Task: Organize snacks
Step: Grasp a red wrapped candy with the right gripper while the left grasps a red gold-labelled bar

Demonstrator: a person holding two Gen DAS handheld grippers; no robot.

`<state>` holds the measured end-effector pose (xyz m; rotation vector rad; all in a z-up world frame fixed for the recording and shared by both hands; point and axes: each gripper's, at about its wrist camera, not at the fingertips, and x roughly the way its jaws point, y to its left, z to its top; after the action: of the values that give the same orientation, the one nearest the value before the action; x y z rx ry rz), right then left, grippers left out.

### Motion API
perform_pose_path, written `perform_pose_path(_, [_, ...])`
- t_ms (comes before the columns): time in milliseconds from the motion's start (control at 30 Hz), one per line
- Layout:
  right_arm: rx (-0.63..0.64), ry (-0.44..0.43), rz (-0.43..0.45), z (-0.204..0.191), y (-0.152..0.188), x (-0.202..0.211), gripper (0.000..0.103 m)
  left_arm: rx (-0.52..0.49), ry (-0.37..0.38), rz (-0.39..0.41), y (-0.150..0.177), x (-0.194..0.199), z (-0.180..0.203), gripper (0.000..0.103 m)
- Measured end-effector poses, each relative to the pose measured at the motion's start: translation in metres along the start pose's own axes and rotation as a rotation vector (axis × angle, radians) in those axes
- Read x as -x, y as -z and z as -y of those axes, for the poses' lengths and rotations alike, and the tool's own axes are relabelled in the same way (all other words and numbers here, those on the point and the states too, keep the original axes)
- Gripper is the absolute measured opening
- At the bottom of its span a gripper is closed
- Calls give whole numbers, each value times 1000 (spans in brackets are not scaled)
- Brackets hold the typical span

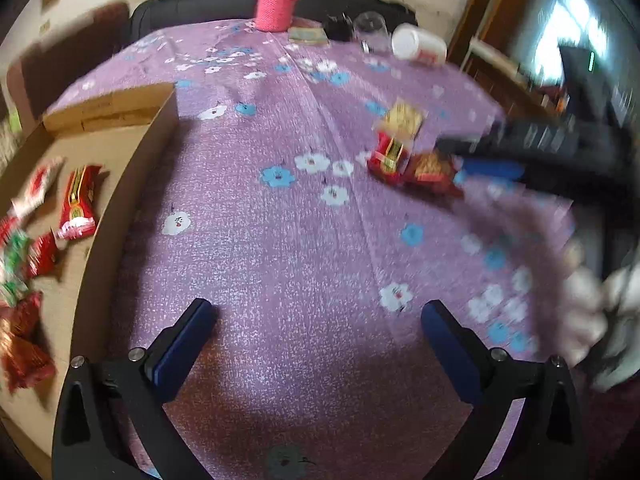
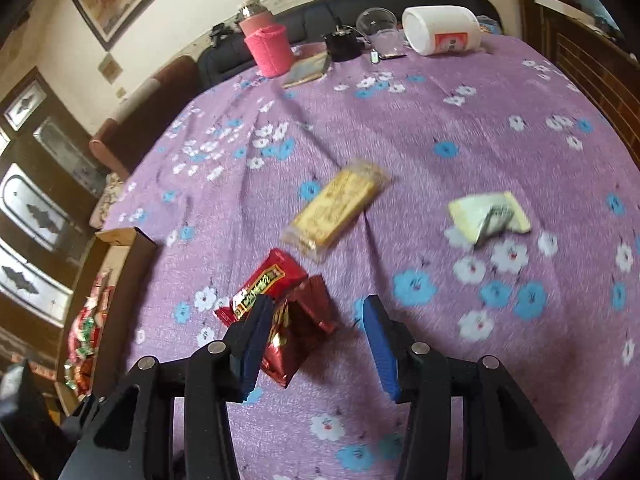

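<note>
Right tool (image 2: 312, 336) straddles the dark red packet (image 2: 298, 332), half spread, left pad touching, right pad clear: closing off-centre could skid it into the red snack bar (image 2: 262, 284) beside it. Beyond, the yellow bar (image 2: 338, 208). Left tool (image 1: 320, 340) gapes wide, empty
</note>
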<state>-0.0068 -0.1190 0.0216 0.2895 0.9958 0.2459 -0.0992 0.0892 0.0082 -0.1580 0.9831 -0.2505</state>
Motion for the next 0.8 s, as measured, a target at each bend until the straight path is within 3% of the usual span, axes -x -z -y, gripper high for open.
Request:
perform_pose_path(100, [-5,20,3,-11,4,-11,50,97,108,44,1,7,-20,101])
perform_pose_path(167, [-2,40,-7,-17,6,-20,50,112,110,48,1,9,-22,97])
perform_pose_path(200, [8,48,0,-19,7,-22,47,110,104,44,1,8,-21,93])
perform_pose_path(233, [20,59,8,-22,7,-22,34,102,107,36,-1,8,-19,90])
perform_pose_path(267, [25,58,4,-23,7,-23,35,92,109,27,-4,7,-17,85])
perform_pose_path(367, [16,56,12,-16,10,-17,34,73,83,16,-15,5,-13,77])
perform_pose_path(500, [-19,55,44,4,16,-5,34,15,34,5,-43,-3,2,77])
perform_pose_path(733, [-122,-43,97,32,13,13,35,-133,-50,-24,-83,-54,44,77])
perform_pose_path(800, [-132,-49,98,35,13,13,35,-170,-73,-44,-91,-69,52,65])
